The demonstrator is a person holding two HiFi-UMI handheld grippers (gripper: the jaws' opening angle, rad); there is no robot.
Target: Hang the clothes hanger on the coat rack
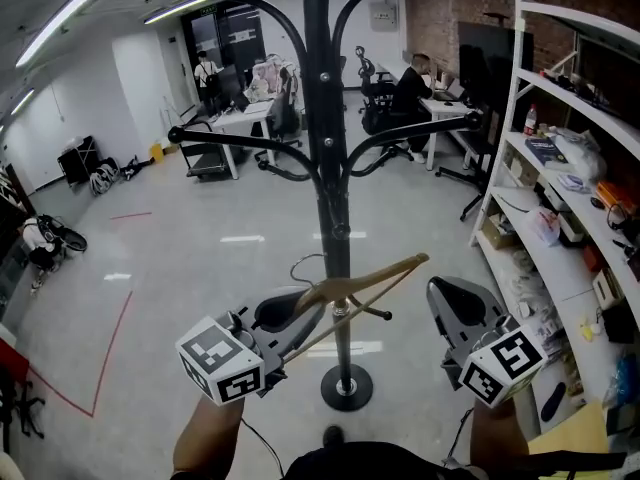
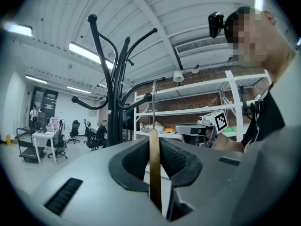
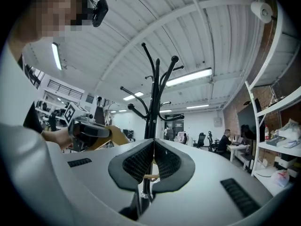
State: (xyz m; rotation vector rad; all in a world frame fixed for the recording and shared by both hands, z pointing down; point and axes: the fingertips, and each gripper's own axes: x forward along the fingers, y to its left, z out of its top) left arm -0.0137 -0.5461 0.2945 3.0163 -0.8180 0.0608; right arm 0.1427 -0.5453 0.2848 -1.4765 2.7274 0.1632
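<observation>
wood suggests this clothes hanger [image 1: 350, 293] is stiff, light and slick, so your left gripper [image 1: 290, 316], clamped on its flat arm near the hook, just before the coat rack [image 1: 325, 168] pole, seems well placed, while your right gripper [image 1: 455, 313] beside that pole is closed on nothing.

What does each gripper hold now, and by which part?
Left gripper holds the hanger by one wooden arm; right gripper is shut, empty.
</observation>
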